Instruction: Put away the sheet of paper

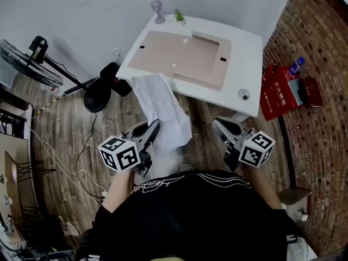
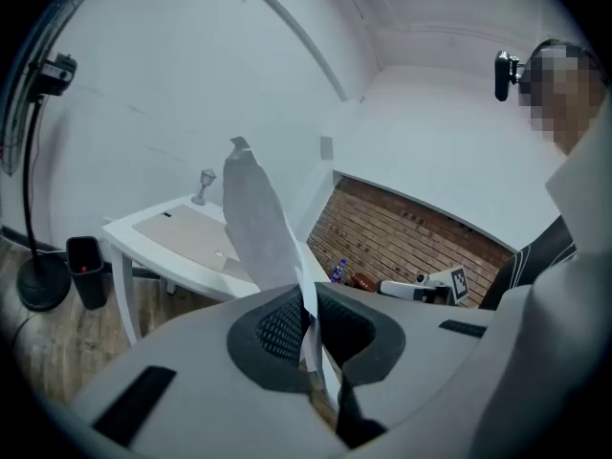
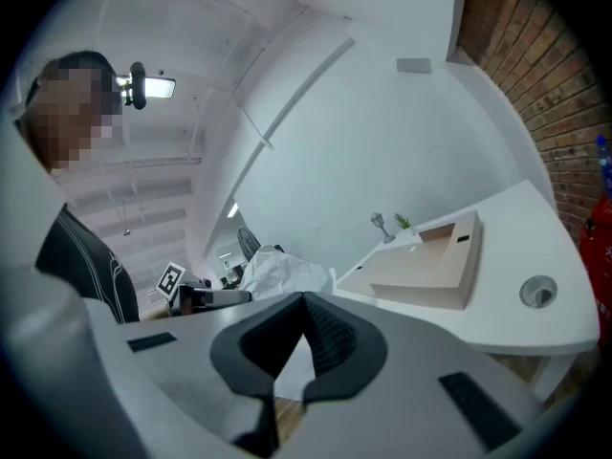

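Status: pickup done, stow not done. Your left gripper (image 1: 155,126) has its fingers clamped on the bottom edge of the sheet of paper (image 1: 161,109). The left gripper view shows the sheet pinched between the pads and standing up from them, crumpled and twisted, not flat. The sheet is in the air in front of you over the wood floor (image 1: 70,129). Its far end reaches toward the near edge of the desk (image 1: 246,53), but from the left gripper view it looks free of it. Your right gripper (image 1: 219,125) is off to the side, well apart from the sheet, with its fingers pressed together at the tips and nothing between them. A tan flat case (image 1: 179,56) lies open on the desk with a raised flap on its right half. My guess is that's where the sheet goes, though the task line doesn't say. No paper is in it yet. Remaining: carry the sheet over, get it into the case, let go. A one-edge pinch on a limp, creased sheet will likely flop, so you'll probably need the right gripper to steady or flatten it. The goblet (image 1: 157,10) and small plant (image 1: 179,15) sit at the desk's far edge, away from the case.
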Demonstrator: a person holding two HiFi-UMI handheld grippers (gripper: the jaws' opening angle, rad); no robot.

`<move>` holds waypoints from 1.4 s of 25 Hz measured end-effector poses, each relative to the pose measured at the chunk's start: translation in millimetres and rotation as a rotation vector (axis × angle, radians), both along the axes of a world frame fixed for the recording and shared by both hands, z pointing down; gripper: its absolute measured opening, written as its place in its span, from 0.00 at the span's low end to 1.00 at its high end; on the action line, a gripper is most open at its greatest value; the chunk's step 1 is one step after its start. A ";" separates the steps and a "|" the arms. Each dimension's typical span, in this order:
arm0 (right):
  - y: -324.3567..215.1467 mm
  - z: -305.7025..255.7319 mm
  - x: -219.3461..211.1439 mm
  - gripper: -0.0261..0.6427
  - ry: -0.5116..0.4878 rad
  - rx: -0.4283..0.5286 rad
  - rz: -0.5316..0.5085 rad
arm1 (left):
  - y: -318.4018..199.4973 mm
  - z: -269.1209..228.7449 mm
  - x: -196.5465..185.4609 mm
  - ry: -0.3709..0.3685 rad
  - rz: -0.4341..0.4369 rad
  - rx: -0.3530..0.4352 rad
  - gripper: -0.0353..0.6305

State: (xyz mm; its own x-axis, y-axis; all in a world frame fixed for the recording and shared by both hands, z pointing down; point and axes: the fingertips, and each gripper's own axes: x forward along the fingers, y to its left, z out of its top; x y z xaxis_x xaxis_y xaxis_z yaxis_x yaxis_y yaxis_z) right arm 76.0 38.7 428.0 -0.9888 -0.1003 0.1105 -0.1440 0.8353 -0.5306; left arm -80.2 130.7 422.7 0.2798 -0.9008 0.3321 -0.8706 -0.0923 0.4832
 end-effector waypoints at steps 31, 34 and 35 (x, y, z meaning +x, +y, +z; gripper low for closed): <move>-153.5 -33.7 -132.6 0.04 -0.005 0.046 0.255 | -206.6 -41.4 -173.1 0.036 0.256 0.121 0.10; -168.7 -38.4 -144.6 0.04 -0.009 0.054 0.287 | -229.3 -41.2 -187.8 0.044 0.290 0.133 0.10; -173.1 -39.2 -148.0 0.04 -0.013 0.054 0.297 | -236.5 -40.0 -192.3 0.047 0.301 0.137 0.10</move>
State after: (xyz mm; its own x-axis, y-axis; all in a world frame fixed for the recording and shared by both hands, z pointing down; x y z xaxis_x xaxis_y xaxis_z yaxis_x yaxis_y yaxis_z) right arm -72.0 -134.5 388.9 -0.9167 -0.3905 0.0843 -0.3794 0.7846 -0.4905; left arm -272.6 -105.8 382.8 0.5526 -0.8106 0.1940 -0.7715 -0.4093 0.4871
